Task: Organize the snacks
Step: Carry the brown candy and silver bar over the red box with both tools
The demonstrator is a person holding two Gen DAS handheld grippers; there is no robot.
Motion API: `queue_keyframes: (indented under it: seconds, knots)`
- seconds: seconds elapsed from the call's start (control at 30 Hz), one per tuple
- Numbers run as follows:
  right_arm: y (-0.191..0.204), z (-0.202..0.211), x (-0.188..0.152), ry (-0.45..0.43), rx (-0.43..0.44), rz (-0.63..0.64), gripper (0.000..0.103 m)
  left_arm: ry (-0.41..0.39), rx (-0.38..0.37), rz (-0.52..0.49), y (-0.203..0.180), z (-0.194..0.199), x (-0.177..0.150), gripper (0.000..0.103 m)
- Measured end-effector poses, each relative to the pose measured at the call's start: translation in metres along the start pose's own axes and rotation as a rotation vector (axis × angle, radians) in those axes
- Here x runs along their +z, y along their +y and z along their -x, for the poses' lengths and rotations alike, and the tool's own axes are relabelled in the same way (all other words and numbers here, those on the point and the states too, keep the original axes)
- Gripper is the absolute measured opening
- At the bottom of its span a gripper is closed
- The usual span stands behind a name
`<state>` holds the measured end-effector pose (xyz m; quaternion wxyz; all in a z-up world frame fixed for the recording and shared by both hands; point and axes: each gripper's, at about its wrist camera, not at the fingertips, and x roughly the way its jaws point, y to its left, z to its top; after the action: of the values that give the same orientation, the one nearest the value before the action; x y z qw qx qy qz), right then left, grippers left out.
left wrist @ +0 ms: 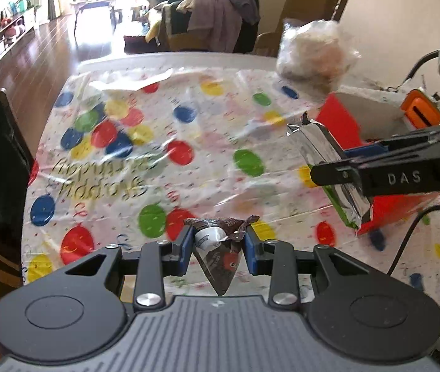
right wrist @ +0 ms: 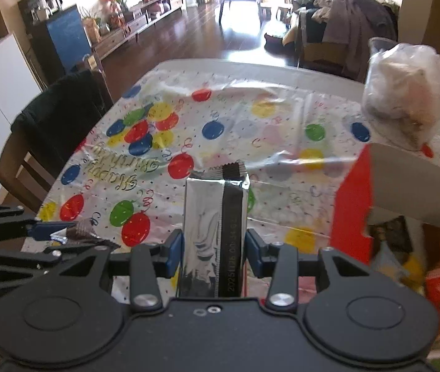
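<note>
- A small dark snack packet (left wrist: 220,248) is gripped between the jaws of the left gripper (left wrist: 219,246), its pointed end hanging down toward the camera; it is held clear of the worktop (left wrist: 188,117), which is covered by a balloon-print cloth
- A silver foil snack pack (right wrist: 215,232) is clamped by the jaws of the right gripper (right wrist: 214,248), its long axis running forward along the fingers
- The red box (right wrist: 351,204) is seen just to the right of the foil pack, open at the top, with other snacks already inside
- The right gripper is judged the nearer to the box; the coming move would be a shift rightward and down into the opening
- A clear bag (right wrist: 409,93) stands beyond the box
</note>
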<state>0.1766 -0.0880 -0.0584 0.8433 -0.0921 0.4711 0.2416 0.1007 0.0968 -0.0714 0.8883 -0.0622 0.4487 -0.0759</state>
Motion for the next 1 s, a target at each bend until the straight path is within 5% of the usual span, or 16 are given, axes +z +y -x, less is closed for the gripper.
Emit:
queue_keyframes:
  seconds: [0.47, 1.0]
  knots:
    - [-0.075, 0.076, -0.022, -0.088, -0.031, -0.070, 0.041, -0.101, -0.076, -0.058, -0.101, 0.030, 0.041, 0.033]
    - [-0.195, 0.096, -0.046, -0.093, -0.100, -0.145, 0.042, -0.054, -0.102, -0.096, -0.214, -0.019, 0.086, 0.033]
